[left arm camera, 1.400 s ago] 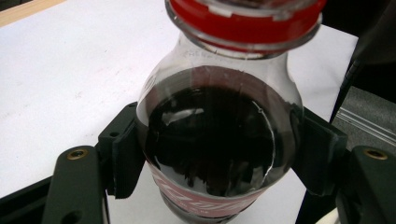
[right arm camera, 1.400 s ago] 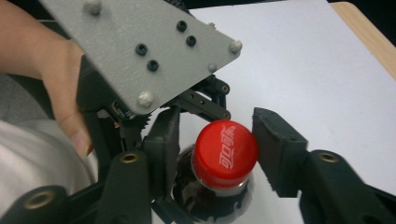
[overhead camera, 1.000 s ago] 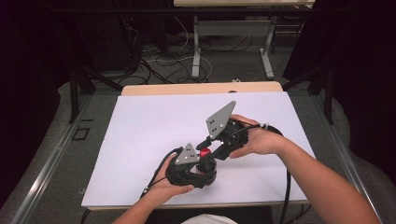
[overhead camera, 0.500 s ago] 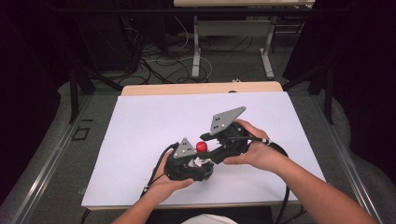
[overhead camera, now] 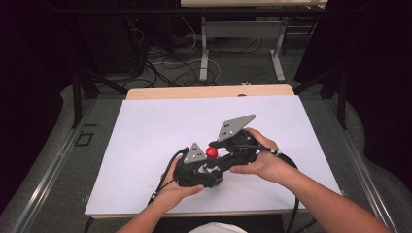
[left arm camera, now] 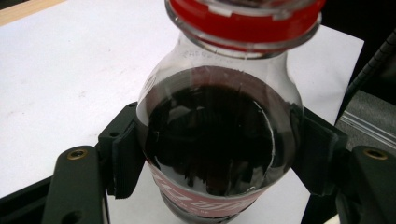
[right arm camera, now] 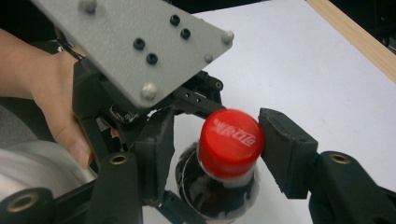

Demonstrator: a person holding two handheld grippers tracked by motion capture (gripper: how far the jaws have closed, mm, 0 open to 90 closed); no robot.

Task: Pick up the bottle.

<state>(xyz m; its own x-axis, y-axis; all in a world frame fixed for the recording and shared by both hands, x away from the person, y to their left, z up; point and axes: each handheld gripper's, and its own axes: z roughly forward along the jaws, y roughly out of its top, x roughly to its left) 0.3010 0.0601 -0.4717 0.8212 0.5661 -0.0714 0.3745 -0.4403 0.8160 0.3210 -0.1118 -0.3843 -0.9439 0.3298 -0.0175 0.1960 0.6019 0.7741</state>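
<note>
**Cap gripped, bottle braced, twist not yet made**

I hold a small clear plastic bottle of dark cola with a red label band (left arm camera: 212,140) upright over the white-covered worktop (overhead camera: 145,131), near its front edge and a little right of centre. My left hand-held gripper (left arm camera: 219,154) is clamped on the bottle's rounded shoulder: in the left gripper view both black pads press against the clear wall on either side, just below the neck. My left hand (overhead camera: 177,187) cups that gripper from below in the high view.

My right hand-held gripper (right arm camera: 212,140) comes at the top from the other side. In the right gripper view its two black jaws sit on either side of the round red screw cap (right arm camera: 229,140); the right-side pad touches the cap's edge and the left-side pad lies close against it, so I judge the jaws closed on the cap, though the left contact is partly hidden. My right hand (overhead camera: 262,162) wraps that gripper in the high view, where the cap shows as a red dot (overhead camera: 212,152) between the two grey three-cornered plates.

As I judge it, the work is opening the bottle. Done: the bottle is secured and the cap is taken. Left: the cap sits fully down on the neck, with the red ring beneath it, so the turning and lifting off remain.
</note>
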